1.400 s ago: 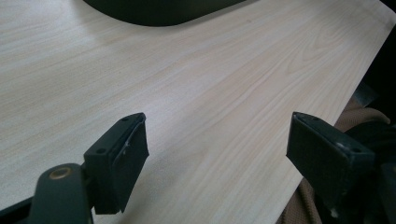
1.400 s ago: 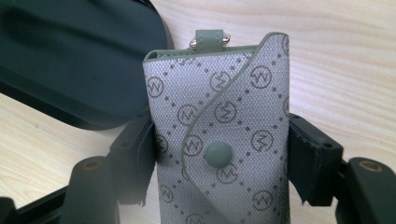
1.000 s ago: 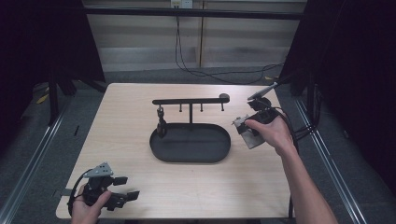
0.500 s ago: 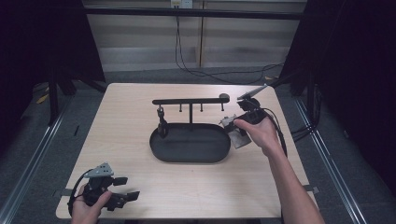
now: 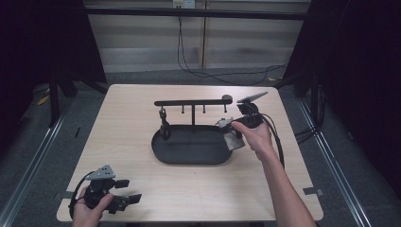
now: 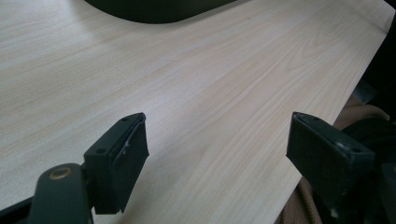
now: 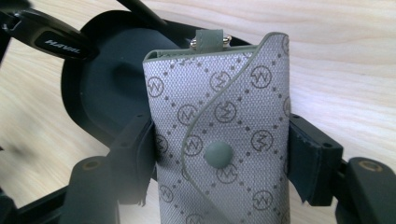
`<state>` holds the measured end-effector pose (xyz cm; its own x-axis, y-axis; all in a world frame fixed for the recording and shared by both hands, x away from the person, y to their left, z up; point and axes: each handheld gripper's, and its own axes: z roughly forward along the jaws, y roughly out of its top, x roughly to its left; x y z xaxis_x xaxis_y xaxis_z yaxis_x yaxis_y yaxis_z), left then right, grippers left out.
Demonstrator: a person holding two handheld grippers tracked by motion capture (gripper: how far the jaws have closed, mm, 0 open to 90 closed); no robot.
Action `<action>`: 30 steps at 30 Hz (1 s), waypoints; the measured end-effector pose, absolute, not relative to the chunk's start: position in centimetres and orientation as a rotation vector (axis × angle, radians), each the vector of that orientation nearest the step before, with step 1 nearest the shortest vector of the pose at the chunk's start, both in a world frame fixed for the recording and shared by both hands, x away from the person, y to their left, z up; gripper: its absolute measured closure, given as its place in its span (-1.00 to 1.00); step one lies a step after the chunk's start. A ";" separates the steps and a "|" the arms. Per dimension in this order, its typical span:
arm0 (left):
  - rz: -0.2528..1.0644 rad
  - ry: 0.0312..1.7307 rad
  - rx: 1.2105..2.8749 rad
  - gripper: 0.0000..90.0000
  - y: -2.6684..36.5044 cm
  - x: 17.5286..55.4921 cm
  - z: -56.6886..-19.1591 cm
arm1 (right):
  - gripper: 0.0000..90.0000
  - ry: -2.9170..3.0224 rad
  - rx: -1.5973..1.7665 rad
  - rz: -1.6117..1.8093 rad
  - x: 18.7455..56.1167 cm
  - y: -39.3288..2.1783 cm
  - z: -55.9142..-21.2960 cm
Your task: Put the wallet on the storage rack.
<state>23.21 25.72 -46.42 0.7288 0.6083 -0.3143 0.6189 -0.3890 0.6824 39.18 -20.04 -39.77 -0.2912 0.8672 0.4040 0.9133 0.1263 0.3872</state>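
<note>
Right gripper (image 7: 219,154): jaws pinching grey patterned fabric key pouch (image 7: 224,135) at right end of black oval tray (image 5: 191,146). Left gripper (image 6: 224,154): jaws spread, near-left on pale wooden surface (image 5: 132,118).

Overhead light brightens the table (image 5: 142,123) against dark surroundings; close jaws look soft, and shadows stay faint.
</note>
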 end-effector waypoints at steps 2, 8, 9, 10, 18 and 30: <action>-0.017 0.924 2.099 -0.55 25.7 23.2 -46.4 | -0.28 -2.287 -1.823 -0.909 39.2 -20.0 -40.1; -0.017 0.927 2.094 -0.55 25.8 23.2 -46.4 | -0.28 -2.257 -1.835 -0.939 39.4 -19.7 -41.1; -0.017 0.927 2.094 -0.55 25.7 23.2 -46.4 | -0.28 -2.247 -1.839 -0.944 39.4 -19.6 -41.2; -0.018 0.925 2.095 -0.55 25.7 23.2 -46.4 | -0.28 -2.250 -1.838 -0.941 39.5 -19.7 -41.4; -0.021 0.918 2.107 -0.55 25.7 23.2 -46.5 | -0.28 -2.208 -1.857 -0.948 39.8 -19.3 -43.1; -0.020 0.909 2.111 -0.55 25.8 23.2 -46.4 | -0.28 -2.209 -1.872 -0.953 40.0 -18.3 -44.4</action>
<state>23.23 25.78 -46.42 0.7394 0.5983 -0.3087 0.6115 -0.4050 0.6797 40.01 -18.32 -44.38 -0.2429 0.8590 0.4508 0.9174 0.0524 0.3946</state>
